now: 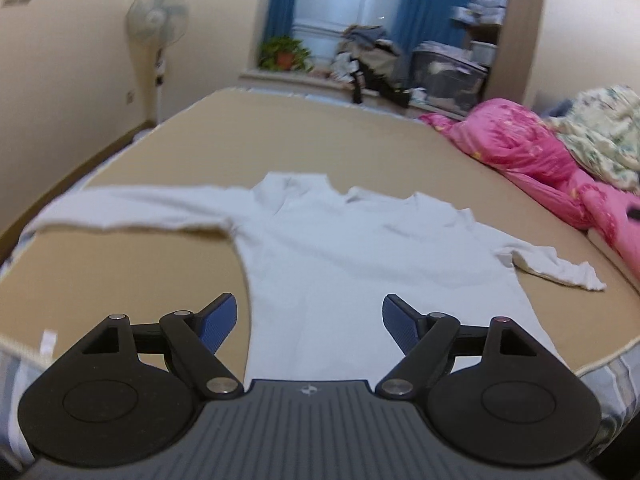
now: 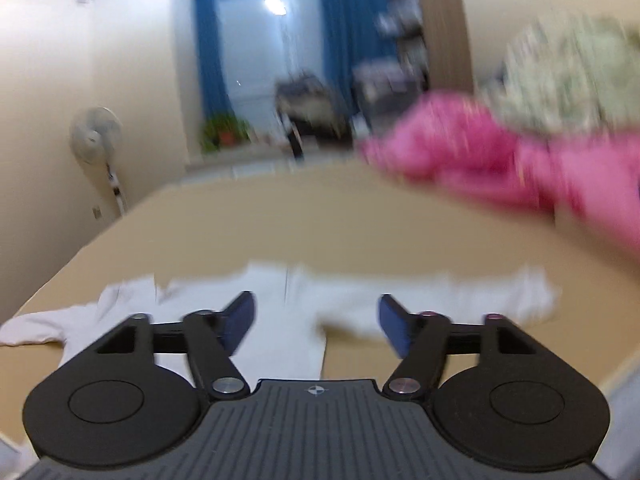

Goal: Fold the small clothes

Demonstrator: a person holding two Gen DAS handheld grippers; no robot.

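Observation:
A white long-sleeved top (image 1: 340, 248) lies spread flat on the tan bed surface (image 1: 224, 140), collar away from me, one sleeve stretched out to the left and the other crumpled at the right. My left gripper (image 1: 308, 322) hovers open above the top's lower hem, nothing between its blue pads. In the blurred right wrist view the same top (image 2: 288, 320) lies below my right gripper (image 2: 316, 322), which also stands open and empty above it.
A pink quilt (image 1: 532, 152) and a floral blanket (image 1: 600, 128) are heaped along the bed's right side. A standing fan (image 1: 158, 20) is by the left wall. A window sill with a plant (image 1: 284, 54), clothes and storage boxes lies beyond the bed.

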